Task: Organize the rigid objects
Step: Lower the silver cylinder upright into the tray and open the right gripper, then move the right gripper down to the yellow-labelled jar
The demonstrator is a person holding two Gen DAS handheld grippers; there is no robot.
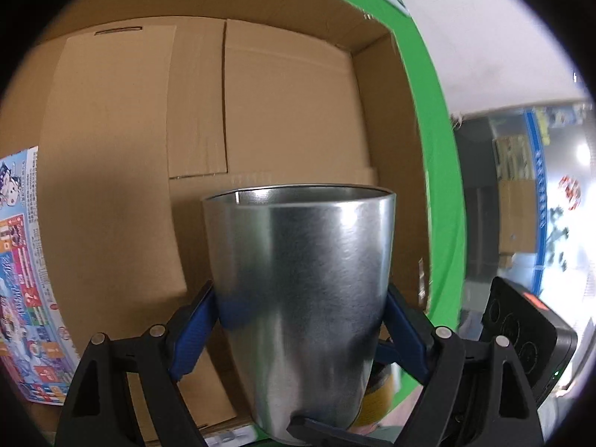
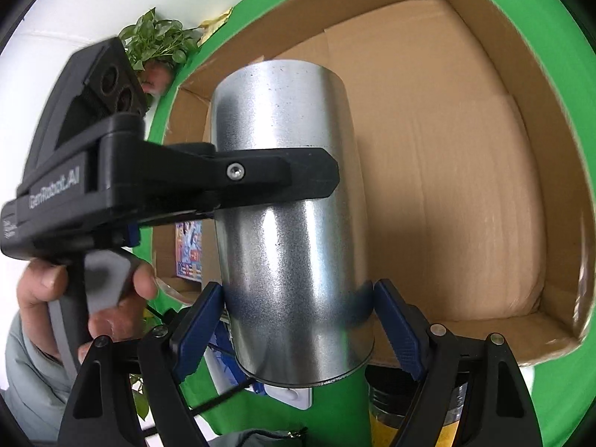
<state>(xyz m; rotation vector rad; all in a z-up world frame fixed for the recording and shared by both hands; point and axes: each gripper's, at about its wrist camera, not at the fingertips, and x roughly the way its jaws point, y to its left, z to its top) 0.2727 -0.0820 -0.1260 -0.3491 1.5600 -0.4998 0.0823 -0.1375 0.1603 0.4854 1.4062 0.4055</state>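
Observation:
A shiny steel cup [image 1: 301,298] is held in the air in front of an open cardboard box [image 1: 260,104]. My left gripper [image 1: 300,309] is shut on the cup's body, blue pads on both sides, rim pointing away toward the box. In the right wrist view the same cup [image 2: 290,223] shows with the left gripper's black finger [image 2: 268,175] across its middle. My right gripper [image 2: 298,298] has its blue pads against the cup's lower end on both sides. The box's inside [image 2: 447,186] lies behind the cup.
A printed colourful leaflet [image 1: 26,279] lies at the box's left side. Green cloth [image 1: 436,149] surrounds the box. A yellow-filled jar [image 2: 391,409] stands below the right gripper. A leafy plant [image 2: 156,37] is at the upper left. A hand [image 2: 56,298] holds the left gripper's handle.

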